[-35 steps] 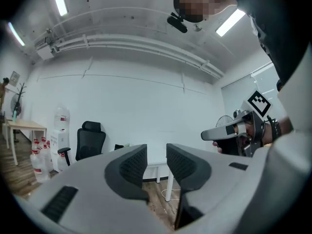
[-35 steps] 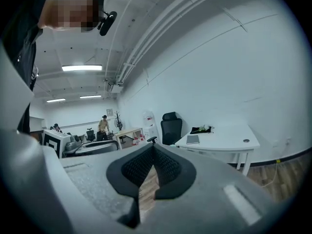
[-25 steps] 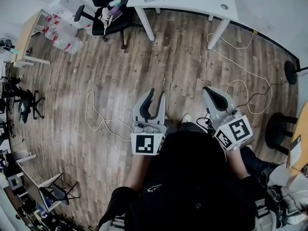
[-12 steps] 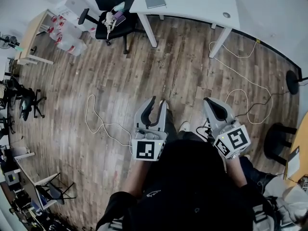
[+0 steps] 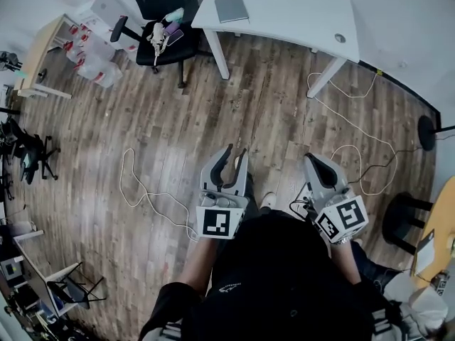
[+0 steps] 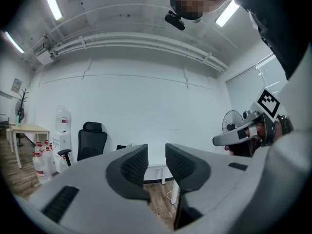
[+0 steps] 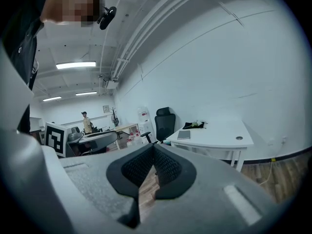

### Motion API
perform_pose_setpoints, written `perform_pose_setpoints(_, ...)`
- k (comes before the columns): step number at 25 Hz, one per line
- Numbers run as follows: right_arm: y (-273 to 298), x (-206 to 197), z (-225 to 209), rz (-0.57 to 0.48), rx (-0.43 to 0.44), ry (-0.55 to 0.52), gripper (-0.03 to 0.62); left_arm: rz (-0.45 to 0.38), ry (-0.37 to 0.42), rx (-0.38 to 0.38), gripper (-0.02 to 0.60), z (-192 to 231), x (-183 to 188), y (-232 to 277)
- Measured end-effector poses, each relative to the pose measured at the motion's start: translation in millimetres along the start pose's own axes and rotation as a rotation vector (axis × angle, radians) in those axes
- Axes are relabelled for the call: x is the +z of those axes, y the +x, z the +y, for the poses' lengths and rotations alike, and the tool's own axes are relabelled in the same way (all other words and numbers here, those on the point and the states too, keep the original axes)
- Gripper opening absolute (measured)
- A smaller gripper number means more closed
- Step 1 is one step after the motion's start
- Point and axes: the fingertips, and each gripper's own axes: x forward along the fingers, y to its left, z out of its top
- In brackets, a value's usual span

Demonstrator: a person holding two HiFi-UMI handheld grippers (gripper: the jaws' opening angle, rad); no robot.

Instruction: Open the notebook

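Note:
A closed grey notebook [image 5: 232, 8] lies on the white desk [image 5: 298, 13] at the top of the head view, far from both grippers. In the right gripper view the notebook [image 7: 184, 134] lies flat on the desk [image 7: 219, 133] ahead. My left gripper [image 5: 232, 151] is held level over the wooden floor. Its jaws [image 6: 156, 152] are open; they have just been closing slightly, with nothing between them. My right gripper [image 5: 313, 160] hangs beside it, tilted a little down. Its jaw tips [image 7: 154, 150] meet, shut on nothing.
A black office chair [image 5: 160, 13] with small items on its seat stands left of the desk. Loose cables [image 5: 142, 183] trail over the floor. Water bottles [image 5: 92, 55] and a wooden table [image 5: 39, 55] stand far left, a stool [image 5: 405, 212] at right. A person [image 7: 86, 121] stands far off.
The desk and notebook have slid further into the head view as I walk toward them. Both grippers have moved forward with me over the floor.

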Motion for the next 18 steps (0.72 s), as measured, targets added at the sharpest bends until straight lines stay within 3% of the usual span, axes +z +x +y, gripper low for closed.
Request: perform_pose_setpoints(18,139,47,-13,0.016,0.003,-0.031,0.005,0.000,-0.012,-0.083,0.110,93,21,97)
